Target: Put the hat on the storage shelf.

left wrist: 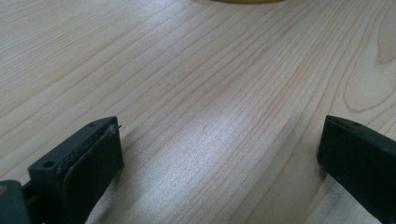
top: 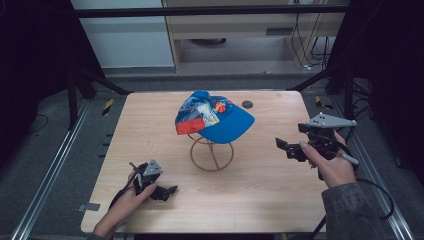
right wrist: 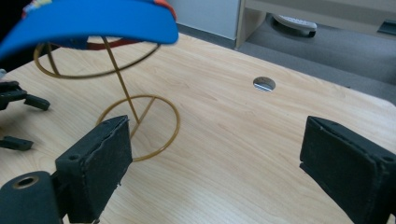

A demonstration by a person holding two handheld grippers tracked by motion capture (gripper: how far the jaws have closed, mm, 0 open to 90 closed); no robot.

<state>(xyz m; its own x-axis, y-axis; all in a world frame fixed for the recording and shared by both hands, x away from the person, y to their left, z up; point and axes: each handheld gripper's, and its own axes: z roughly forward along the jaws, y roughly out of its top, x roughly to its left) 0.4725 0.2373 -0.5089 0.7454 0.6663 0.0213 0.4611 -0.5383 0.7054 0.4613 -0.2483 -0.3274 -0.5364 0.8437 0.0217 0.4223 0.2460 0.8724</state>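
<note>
Table [top: 150, 125]: pale wood, grain running lengthwise, a small dark round hole [top: 247, 104] near the far edge.

Cap [top: 215, 117]: blue, with a red and patterned panel, perched on top of a thin gold wire stand [top: 212, 154] at mid-table, toward the far side. Brim points toward the person's right and slightly forward. In the right gripper view the brim [right wrist: 93, 21] overhangs the stand's upper ring; the foot ring [right wrist: 140, 126] lies flat on the wood.

Right tongs [top: 286, 146]: raised off the table, right of the stand and apart from it, jaws spread wide, nothing between them, aimed at the stand's base and the brim edge.

Left tongs [top: 171, 190]: low at the near-left, well apart from the cap, jaws spread wide over bare wood, gripping nothing.

Judgement: the step in hand looks like a reach for the cap. The stand is light and narrow-footed, so a sideways pull would likely tip it. Better to come in level with the brim, close on the stiff brim edge only, clear of the wire, then lift straight up before carrying away. The left tongs could steady the foot ring.
</note>
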